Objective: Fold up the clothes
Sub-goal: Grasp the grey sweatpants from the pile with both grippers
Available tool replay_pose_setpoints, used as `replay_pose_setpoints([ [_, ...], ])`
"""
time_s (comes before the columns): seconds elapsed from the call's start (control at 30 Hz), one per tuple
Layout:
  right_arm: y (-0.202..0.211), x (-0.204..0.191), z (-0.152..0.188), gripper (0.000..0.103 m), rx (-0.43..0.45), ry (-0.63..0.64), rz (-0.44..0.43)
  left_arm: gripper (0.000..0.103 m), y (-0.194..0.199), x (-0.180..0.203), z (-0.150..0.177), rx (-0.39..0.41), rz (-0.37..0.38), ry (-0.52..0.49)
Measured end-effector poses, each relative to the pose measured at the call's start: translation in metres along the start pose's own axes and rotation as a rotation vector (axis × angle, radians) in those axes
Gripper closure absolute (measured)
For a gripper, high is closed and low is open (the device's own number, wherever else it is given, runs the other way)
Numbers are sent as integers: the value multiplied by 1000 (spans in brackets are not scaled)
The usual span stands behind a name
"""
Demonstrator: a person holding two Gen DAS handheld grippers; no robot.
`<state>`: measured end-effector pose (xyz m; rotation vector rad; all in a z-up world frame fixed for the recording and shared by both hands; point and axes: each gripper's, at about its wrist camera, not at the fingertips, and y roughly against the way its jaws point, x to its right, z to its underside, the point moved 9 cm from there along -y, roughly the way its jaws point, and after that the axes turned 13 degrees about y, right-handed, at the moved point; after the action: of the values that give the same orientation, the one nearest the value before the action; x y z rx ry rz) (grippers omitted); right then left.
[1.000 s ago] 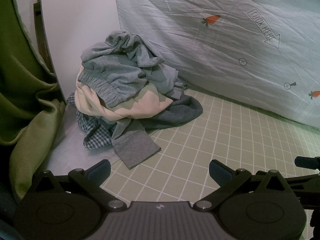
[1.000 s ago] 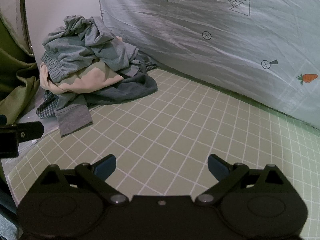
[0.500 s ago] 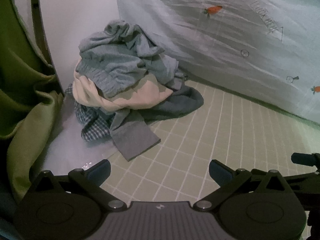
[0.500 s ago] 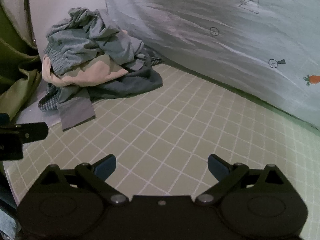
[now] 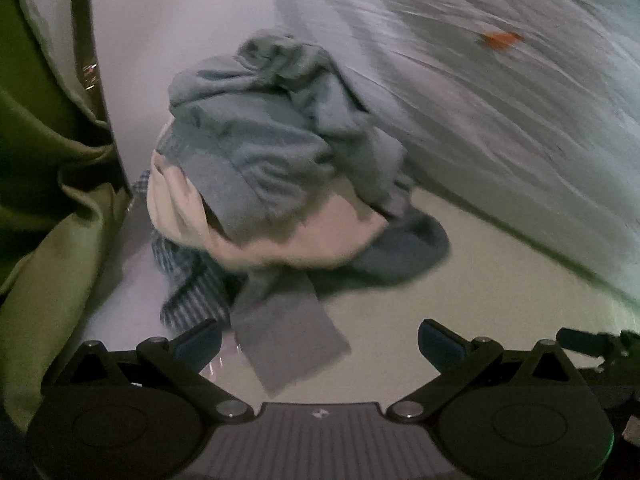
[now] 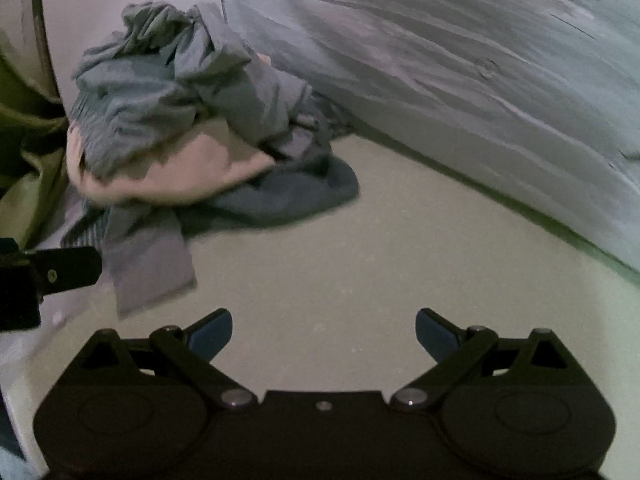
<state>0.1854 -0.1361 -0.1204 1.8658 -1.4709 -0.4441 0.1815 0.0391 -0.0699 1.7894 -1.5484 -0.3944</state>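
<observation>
A pile of clothes (image 5: pixel 264 168) lies in the corner of the pale green mat: grey-blue garments on top, a peach one (image 5: pixel 288 240) under them, a checked one (image 5: pixel 188 280) and a dark grey one (image 5: pixel 404 252) at the bottom. A grey sleeve (image 5: pixel 288 336) sticks out toward me. My left gripper (image 5: pixel 320 344) is open just short of that sleeve, holding nothing. In the right wrist view the same pile (image 6: pixel 180 120) sits at upper left, and my right gripper (image 6: pixel 324 332) is open over bare mat. Both views are blurred by motion.
A pale blue sheet with carrot prints (image 5: pixel 500 92) rises behind the mat. A white panel (image 5: pixel 180 32) and a green curtain (image 5: pixel 48 184) close off the left side. The left gripper's finger (image 6: pixel 60 272) shows at the left edge of the right wrist view.
Both grippers have moved forward toward the pile, which now looks larger and nearer. The left gripper's fingers have reached the grey sleeve's end. Both stayed open.
</observation>
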Motion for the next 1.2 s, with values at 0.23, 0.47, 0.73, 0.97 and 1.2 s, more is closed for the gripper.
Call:
replay_pose_setpoints([
  [0.23,-67,-10,-81,19,71,41,-35,10,-60,-7,-71,45,-35,103],
  [0.47,-135,-21,-150,41,136,59,-97,47,-111,-12,-110,55,-76,165],
  [0.73,-178,-20,-178,103,142,95,-145,79,-112,-22,-108,64,-118,143],
  [0.97,-124,39,-130,103,180,36,-31,87,-77,-7,-89,89,-89,90],
  [1.2,-32,162,-5,103,83,-198,232,88,-38,18,-21,13,-38,35],
])
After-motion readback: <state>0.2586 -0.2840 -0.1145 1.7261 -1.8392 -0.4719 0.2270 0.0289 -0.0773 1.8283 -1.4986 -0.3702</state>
